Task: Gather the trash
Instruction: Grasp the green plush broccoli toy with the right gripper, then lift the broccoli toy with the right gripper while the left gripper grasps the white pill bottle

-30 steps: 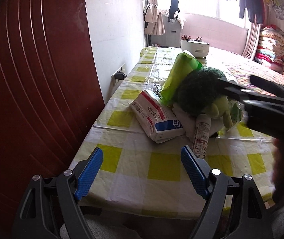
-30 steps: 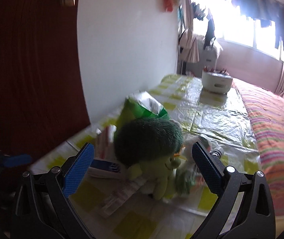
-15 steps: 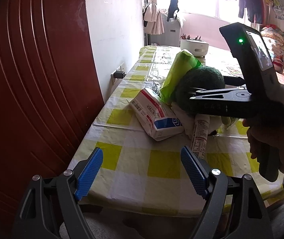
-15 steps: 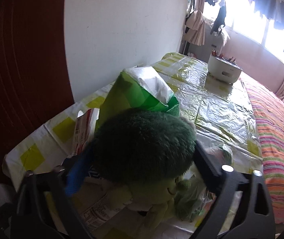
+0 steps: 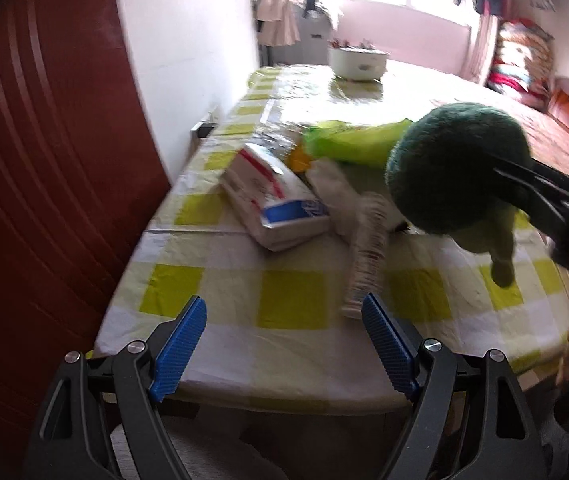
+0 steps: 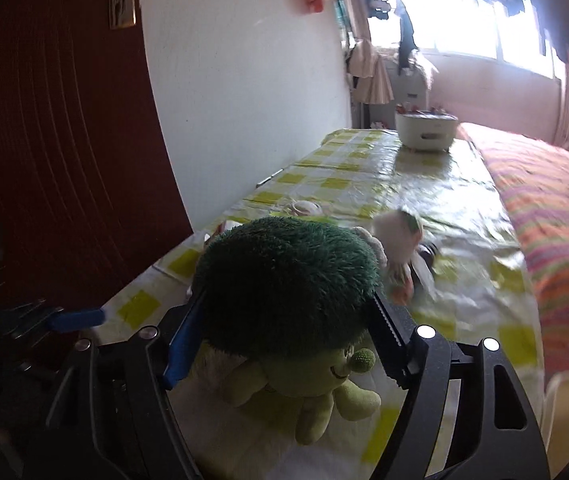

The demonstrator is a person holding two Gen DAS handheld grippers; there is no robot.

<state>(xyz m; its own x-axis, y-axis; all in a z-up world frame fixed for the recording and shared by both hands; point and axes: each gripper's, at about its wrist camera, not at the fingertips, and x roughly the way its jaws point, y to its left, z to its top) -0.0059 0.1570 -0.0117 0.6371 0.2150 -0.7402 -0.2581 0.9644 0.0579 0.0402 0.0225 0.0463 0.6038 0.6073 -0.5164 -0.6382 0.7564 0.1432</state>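
Now the right tool [image 6: 284, 344] grips the broccoli plush [image 6: 288, 300] clear of the table [image 5: 292, 312]; the left tool [image 5: 284, 340] gapes wide.

text: none legible | white packet [image 5: 276, 204]: red and blue print, blurred

Green broccoli plush [image 6: 288, 292] hangs upright, lifted above the table's wrappers [image 5: 280, 208].
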